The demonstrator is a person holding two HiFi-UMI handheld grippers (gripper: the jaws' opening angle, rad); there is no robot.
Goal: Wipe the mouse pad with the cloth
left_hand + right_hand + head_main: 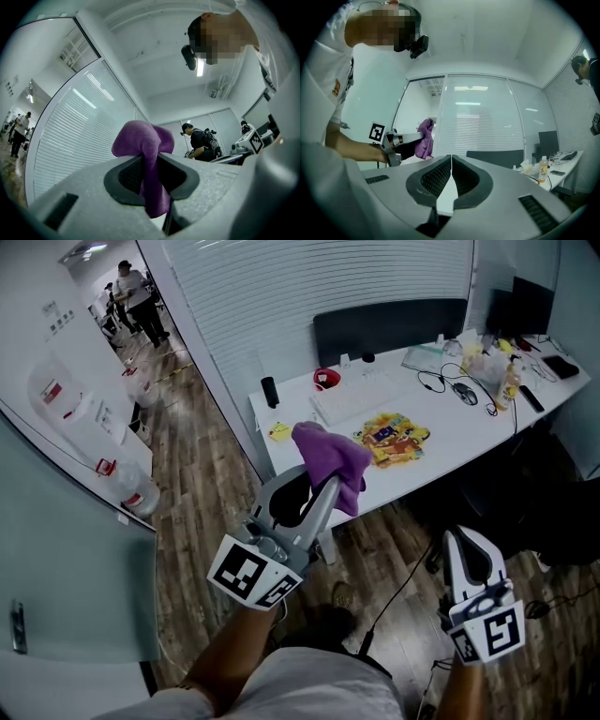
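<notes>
My left gripper [323, 486] is shut on a purple cloth [330, 457], which bunches above the jaws and hangs over the near edge of the white desk [487, 423]. In the left gripper view the cloth [147, 154] is pinched between the pads of that gripper [151, 174]. A colourful printed mouse pad [394, 439] lies flat on the desk just right of the cloth. My right gripper [466, 545] hangs lower, over the floor in front of the desk, shut with nothing in it [451, 176]. The right gripper view also shows the left gripper [412, 139] and the cloth [425, 140].
On the desk are a white keyboard [352, 397], a mouse [466, 393], a red cup [326, 379], a black cylinder [270, 390], a yellow note [279, 431] and a bottle [509, 381] among clutter. A dark chair back [389, 324] stands behind. Cables trail over the wooden floor [394, 549].
</notes>
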